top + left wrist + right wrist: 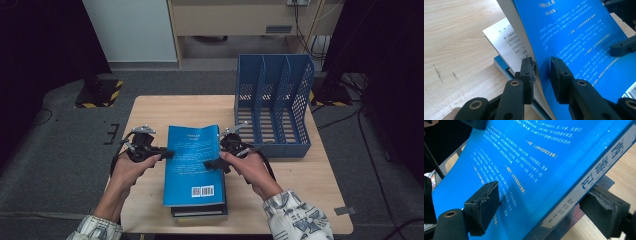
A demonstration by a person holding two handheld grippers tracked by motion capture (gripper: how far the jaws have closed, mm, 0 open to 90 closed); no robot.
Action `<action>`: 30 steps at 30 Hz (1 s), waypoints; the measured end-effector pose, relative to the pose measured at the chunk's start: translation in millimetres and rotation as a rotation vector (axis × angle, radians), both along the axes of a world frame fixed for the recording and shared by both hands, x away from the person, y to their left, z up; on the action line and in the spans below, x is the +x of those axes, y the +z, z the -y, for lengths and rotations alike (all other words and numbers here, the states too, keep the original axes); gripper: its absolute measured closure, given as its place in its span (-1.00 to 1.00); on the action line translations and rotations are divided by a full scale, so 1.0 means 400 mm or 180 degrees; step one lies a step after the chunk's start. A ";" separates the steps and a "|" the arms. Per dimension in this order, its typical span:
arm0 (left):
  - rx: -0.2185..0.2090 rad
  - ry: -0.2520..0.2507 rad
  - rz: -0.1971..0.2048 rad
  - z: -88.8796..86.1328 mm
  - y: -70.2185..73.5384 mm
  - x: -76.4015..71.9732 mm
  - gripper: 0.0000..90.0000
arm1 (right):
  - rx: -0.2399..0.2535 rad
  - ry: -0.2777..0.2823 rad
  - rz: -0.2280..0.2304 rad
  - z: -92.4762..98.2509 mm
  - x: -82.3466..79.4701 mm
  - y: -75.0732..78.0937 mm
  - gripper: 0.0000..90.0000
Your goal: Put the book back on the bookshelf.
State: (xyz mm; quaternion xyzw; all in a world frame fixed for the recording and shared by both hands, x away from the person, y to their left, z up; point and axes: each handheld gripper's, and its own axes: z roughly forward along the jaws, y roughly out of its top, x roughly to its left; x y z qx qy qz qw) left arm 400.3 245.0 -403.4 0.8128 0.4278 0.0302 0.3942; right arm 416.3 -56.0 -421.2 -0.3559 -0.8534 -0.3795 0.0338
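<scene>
Across the middle of the high view, a wooden desk [150, 112] is standing on a grey floor.

At the upper right of the desk, a blue file rack [274, 102] with three slots is standing upright, well apart from the work below it.

At the lower centre of the desk, a blue book [194, 165] is lying back cover up on top of a dark book [200, 211], with a barcode near its lower edge. Its left long edge is rising off the stack: in the left gripper view the cover is curving upward and a white printed page [506, 42] is showing beneath it.

At the left edge of the blue book, the left tool [167, 154] is reaching in from the person's left hand [129, 169]. In the left gripper view its jaws are standing on either side of the lifted cover edge, one under it and one over it, nearly together; whether both pads are pressing on the cover cannot be told.

At the right edge of the blue book, the right tool [216, 166] is reaching in from the right hand [252, 170]. In the right gripper view its jaws are straddling the spine side, one pad lying on the cover, the other just beside the spine; the pad contact at the spine cannot be told.
</scene>
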 end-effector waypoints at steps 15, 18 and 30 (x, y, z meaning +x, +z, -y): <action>0.0017 0.0010 0.0093 -0.009 0.030 -0.005 0.65 | 0.0057 -0.0026 0.0212 -0.013 0.018 0.055 -0.43; 0.0007 0.0014 0.0110 -0.011 0.033 -0.007 0.65 | 0.0074 -0.0019 0.0215 -0.020 0.020 0.065 -0.39; -0.0001 0.0028 0.0141 -0.019 0.047 -0.010 0.67 | 0.0075 -0.0124 0.0151 -0.026 0.030 0.084 -0.21</action>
